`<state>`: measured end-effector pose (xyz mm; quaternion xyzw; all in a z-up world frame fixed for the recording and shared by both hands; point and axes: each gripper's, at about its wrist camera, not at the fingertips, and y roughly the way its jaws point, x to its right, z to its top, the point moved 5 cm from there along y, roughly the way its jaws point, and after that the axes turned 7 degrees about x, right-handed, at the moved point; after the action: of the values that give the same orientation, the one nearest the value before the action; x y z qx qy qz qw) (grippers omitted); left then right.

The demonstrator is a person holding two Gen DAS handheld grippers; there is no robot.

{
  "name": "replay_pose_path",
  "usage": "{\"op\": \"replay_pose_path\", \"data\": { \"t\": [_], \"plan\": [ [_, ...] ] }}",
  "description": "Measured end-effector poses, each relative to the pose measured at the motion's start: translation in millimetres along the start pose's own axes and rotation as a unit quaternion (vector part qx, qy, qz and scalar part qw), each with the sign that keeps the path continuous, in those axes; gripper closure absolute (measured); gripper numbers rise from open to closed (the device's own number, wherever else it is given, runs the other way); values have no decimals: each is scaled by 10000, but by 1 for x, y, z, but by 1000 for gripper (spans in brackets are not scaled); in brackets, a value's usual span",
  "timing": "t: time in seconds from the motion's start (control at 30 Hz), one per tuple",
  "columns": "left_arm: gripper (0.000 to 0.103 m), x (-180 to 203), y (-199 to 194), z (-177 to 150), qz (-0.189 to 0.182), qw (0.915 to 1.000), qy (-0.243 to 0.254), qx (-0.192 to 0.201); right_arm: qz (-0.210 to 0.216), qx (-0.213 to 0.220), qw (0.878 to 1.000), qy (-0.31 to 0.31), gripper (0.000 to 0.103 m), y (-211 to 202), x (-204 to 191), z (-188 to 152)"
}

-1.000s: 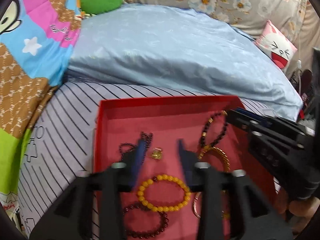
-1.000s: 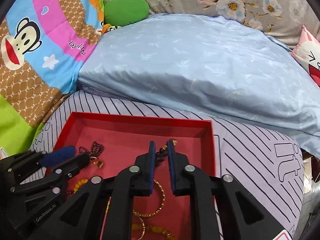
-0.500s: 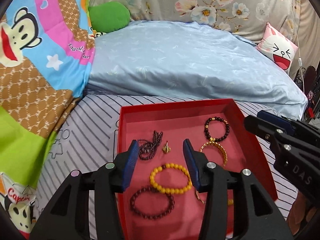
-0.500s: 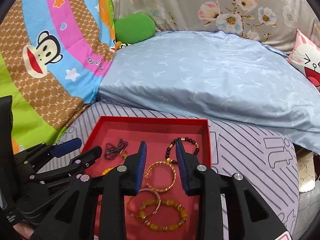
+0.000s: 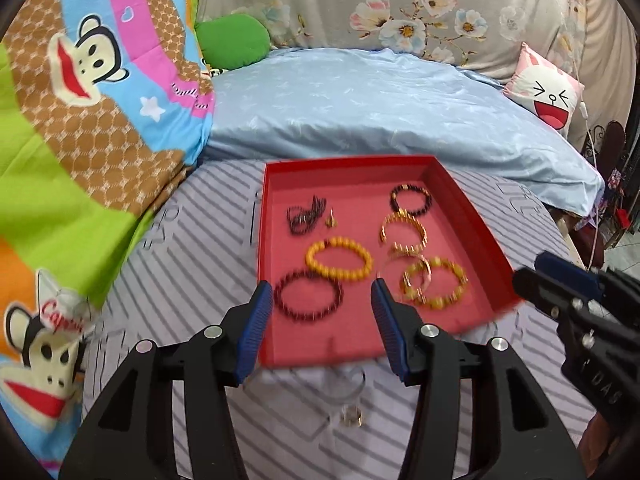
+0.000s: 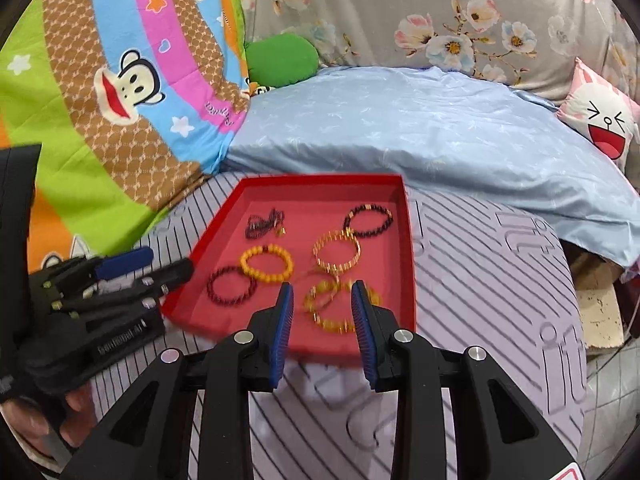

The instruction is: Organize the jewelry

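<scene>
A red tray (image 5: pixel 468 216) (image 6: pixel 406 240) lies on the striped bed cover. In it lie a yellow bead bracelet (image 5: pixel 339 259) (image 6: pixel 267 263), a dark red bead bracelet (image 5: pixel 308 295) (image 6: pixel 231 285), a black bead bracelet (image 5: pixel 411 199) (image 6: pixel 369 216), gold bangles (image 5: pixel 403 229) (image 6: pixel 337 253), an amber bead bracelet (image 5: pixel 436 284) (image 6: pixel 340 310) and a dark chain with a gold pendant (image 5: pixel 306 214) (image 6: pixel 265 222). My left gripper (image 5: pixel 318 318) is open and empty above the tray's near edge. My right gripper (image 6: pixel 322 320) is open and empty above the tray's near right corner.
A small ring (image 5: pixel 351 416) lies on the striped cover in front of the tray. A light blue quilt (image 5: pixel 380 104) is heaped behind the tray. A cartoon monkey blanket (image 5: pixel 80 100) is on the left. A pink face pillow (image 5: pixel 548 88) is at the far right.
Both grippers have drawn back and up from the tray. The right gripper has opened from nearly shut. The whole tray now shows.
</scene>
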<state>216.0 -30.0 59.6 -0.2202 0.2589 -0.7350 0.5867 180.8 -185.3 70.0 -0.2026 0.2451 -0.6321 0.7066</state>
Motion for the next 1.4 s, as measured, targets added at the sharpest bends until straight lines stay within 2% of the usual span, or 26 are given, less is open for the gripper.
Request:
{"op": "replay_pose_path", "data": {
  "t": [0.1, 0.33, 0.57, 0.87, 1.4],
  "plan": [
    [54, 0, -14, -19, 117, 9999, 32, 15, -71, -75, 9999, -11, 73, -17, 3, -26],
    [54, 8, -33, -77, 117, 9997, 91, -168, -123, -404, 9991, 94, 73, -45, 2, -92],
    [54, 6, -45, -128, -10, 9990, -206, -397, -320, -572, 9978, -25, 73, -53, -8, -139],
    [54, -4, -52, -148, 61, 9981, -436, -424, -385, -635, 9971, 166, 73, -50, -9, -157],
    [54, -3, -47, -150, -2, 9974, -541, -469, -369, -749, 9964, 109, 73, -35, -14, -161]
  ]
}}
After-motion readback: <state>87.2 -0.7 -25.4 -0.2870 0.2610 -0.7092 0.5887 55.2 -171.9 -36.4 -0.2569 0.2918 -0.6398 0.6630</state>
